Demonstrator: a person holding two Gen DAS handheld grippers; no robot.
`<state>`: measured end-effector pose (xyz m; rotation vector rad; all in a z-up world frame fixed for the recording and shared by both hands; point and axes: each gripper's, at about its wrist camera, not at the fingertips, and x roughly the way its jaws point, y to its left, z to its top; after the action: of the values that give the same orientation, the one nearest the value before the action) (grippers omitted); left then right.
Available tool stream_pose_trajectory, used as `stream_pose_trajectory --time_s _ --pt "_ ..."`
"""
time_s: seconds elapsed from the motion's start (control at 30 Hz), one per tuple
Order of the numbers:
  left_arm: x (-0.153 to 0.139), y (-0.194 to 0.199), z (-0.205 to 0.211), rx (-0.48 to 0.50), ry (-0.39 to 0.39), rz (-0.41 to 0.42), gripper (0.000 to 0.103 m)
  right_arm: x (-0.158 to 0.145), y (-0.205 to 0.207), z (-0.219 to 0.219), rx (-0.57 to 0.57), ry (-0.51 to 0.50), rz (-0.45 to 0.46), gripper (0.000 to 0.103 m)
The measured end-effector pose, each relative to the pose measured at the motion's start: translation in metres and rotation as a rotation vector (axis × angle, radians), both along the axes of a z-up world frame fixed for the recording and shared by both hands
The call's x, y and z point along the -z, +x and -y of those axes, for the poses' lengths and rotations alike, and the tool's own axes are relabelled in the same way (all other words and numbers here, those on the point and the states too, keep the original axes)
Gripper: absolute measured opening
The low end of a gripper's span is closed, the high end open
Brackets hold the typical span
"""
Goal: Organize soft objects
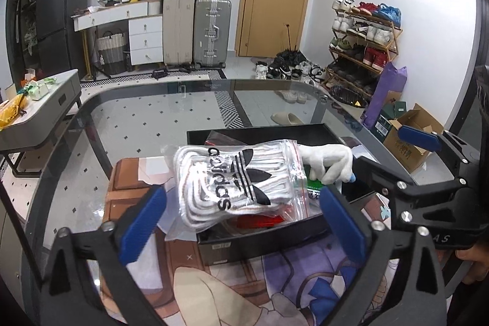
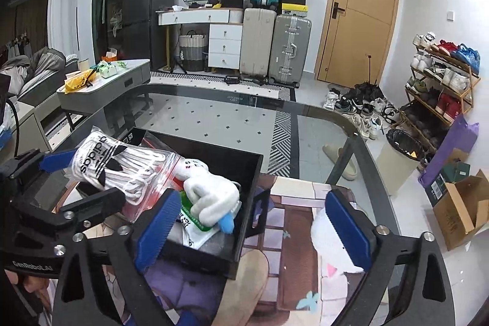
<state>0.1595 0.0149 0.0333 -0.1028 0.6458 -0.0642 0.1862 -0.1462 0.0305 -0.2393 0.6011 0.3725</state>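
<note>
Your left gripper (image 1: 241,222) and right gripper (image 2: 253,229) both stand wide apart, holding nothing. The crinkly clear zip bag of white socks (image 1: 235,182) lies across the shallow black box (image 1: 262,237), a soft white plush toy (image 1: 328,162) beside it. Only your right view shows the toy's blue tip resting inside on a green-labelled packet (image 2: 195,223).

The zip bag of socks (image 1: 232,185) lies over the black box (image 1: 262,237), so I cannot see what sits under it beyond a red patch. A green-labelled packet (image 2: 192,222) beside the bag is mostly covered by the rolled white sock (image 2: 214,197); its print is too small to read. My right gripper (image 2: 247,225) hides the box's near left corner.
</note>
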Motion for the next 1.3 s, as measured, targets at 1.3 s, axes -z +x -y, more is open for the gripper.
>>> stream_pose_trajectory --time_s 1.3 --pt "0.022 -0.057 -0.006 -0.08 0.049 0.137 0.103 0.024 -0.061 0.031 -0.14 0.163 0.129 0.102"
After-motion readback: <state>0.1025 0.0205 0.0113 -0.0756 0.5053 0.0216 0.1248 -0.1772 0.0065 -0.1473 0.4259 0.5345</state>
